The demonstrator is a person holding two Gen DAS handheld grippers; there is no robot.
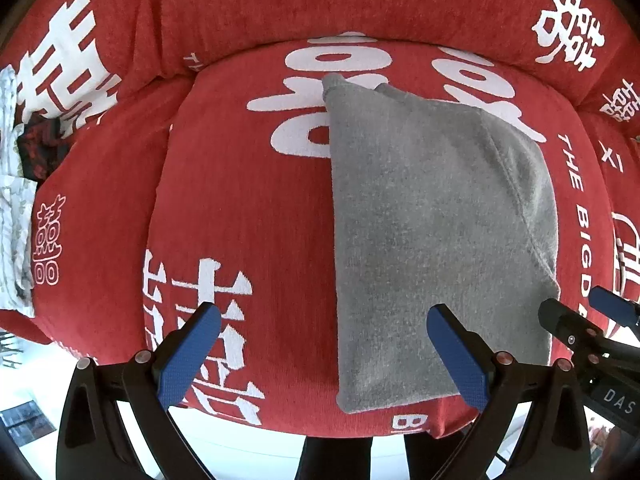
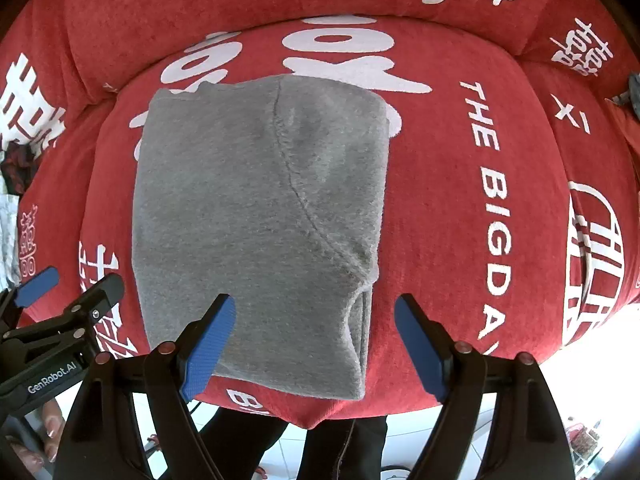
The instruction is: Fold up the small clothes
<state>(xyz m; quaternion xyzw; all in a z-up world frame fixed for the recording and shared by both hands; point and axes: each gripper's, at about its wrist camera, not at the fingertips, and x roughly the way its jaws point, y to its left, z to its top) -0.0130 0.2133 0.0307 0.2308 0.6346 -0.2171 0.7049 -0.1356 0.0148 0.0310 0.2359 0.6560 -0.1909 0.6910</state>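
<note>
A grey folded garment point(image 1: 432, 220) lies flat on the red seat cushion point(image 1: 240, 208), with a curved seam running down its right side. My left gripper point(image 1: 324, 320) hovers open above the garment's near left edge; its right finger is over the cloth and its left finger over bare cushion, and nothing is held. In the right wrist view the same garment point(image 2: 260, 220) fills the middle. My right gripper point(image 2: 316, 308) is open above its near right corner, where the folded layers show. Each gripper shows in the other's view: the right gripper point(image 1: 580, 304) and the left gripper point(image 2: 74, 284).
The red sofa cover with white characters rises into a back cushion point(image 1: 320, 0) behind the seat. A white patterned cloth point(image 1: 12, 208) and a dark red cloth point(image 1: 40, 148) lie at the far left. A person's dark-trousered legs point(image 2: 320, 440) stand at the seat's front edge.
</note>
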